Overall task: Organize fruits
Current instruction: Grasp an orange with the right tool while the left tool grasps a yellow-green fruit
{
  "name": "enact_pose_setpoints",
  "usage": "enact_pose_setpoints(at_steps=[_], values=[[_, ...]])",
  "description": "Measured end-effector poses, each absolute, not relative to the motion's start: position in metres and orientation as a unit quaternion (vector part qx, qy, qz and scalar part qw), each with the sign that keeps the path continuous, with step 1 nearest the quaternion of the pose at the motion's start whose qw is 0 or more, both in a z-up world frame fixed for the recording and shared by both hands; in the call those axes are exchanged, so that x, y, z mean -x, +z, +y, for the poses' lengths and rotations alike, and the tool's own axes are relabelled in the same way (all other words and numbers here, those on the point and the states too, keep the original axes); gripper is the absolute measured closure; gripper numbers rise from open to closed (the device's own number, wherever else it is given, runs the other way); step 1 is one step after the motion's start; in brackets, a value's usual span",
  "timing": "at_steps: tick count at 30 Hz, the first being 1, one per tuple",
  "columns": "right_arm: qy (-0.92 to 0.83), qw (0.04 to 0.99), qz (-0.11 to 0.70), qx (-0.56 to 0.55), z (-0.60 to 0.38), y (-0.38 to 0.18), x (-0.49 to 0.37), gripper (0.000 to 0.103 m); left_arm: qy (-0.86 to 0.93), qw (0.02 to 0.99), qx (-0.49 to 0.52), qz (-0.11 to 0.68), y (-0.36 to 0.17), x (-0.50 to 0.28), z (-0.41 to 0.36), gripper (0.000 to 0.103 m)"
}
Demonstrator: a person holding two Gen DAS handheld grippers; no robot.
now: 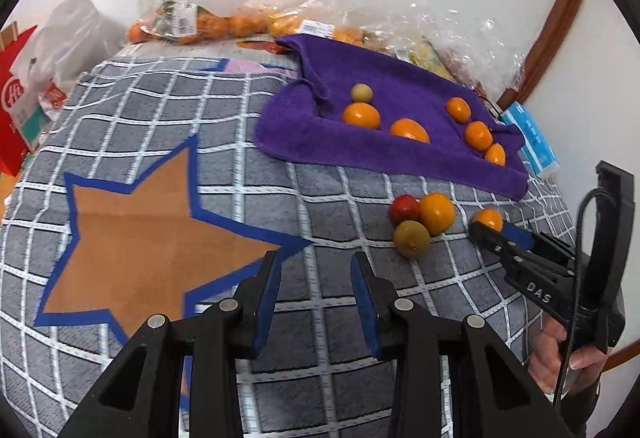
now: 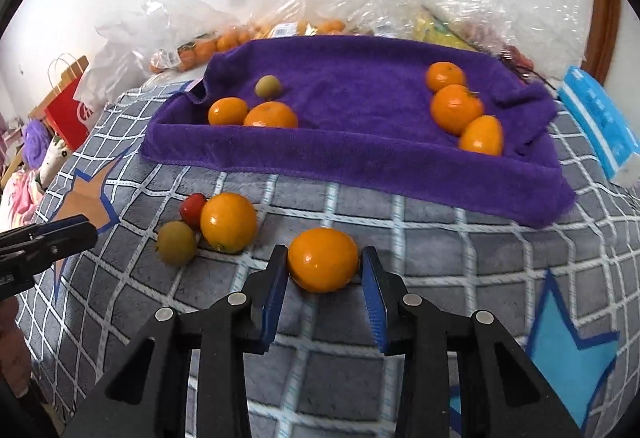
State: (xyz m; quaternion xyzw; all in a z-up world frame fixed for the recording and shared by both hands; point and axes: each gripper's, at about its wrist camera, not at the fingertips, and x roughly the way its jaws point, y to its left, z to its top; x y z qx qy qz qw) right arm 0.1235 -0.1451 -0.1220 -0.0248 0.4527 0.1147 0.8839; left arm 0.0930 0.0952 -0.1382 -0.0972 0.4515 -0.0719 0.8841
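A purple towel [image 2: 360,118] [image 1: 360,142] lies on the checked blanket and holds several oranges and one small green fruit [image 2: 268,86]. In front of it lie a loose orange [image 2: 228,222], a red tomato [image 2: 193,208] and a green fruit [image 2: 176,242]. My right gripper [image 2: 325,266] is open with its pads on either side of another orange [image 2: 323,260] on the blanket; whether they touch it I cannot tell. It also shows in the left wrist view [image 1: 486,228]. My left gripper [image 1: 314,274] is open and empty above the blanket, left of the loose fruit.
Clear plastic bags with packed oranges [image 1: 192,24] lie behind the towel. A blue tissue pack [image 2: 600,122] sits right of the towel. A red paper bag [image 1: 12,102] stands at the far left. The blanket [image 1: 152,222] covers a raised surface that drops away at the left.
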Motion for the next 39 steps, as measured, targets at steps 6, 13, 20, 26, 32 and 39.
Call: enact_pose_setpoints(at_steps=[6,13,20,26,32,39], values=[[0.086,0.895,0.438,0.013,-0.181,-0.117,-0.104,0.067,-0.107,0.881,0.081,0.454,-0.142,-0.098,0.065,0.069],[0.082,0.903,0.422,0.005,-0.202,-0.117,-0.090,0.067,-0.127,0.871,0.070,0.469,-0.148,-0.117,0.034,0.069],[0.092,0.904,0.418,-0.003,-0.204,-0.121,-0.087,0.067,-0.106,0.875,0.034,0.472,-0.153,-0.126,0.015,0.075],[0.107,0.901,0.419,-0.014,-0.207,-0.122,-0.087,0.067,-0.102,0.881,0.022,0.462,-0.153,-0.116,0.018,0.076],[0.100,0.896,0.432,0.002,-0.202,-0.126,-0.090,0.067,-0.101,0.900,0.008,0.424,-0.157,-0.105,0.017,0.076],[0.091,0.892,0.443,0.031,-0.193,-0.131,-0.092,0.066,-0.096,0.902,-0.009,0.421,-0.158,-0.105,0.012,0.076]])
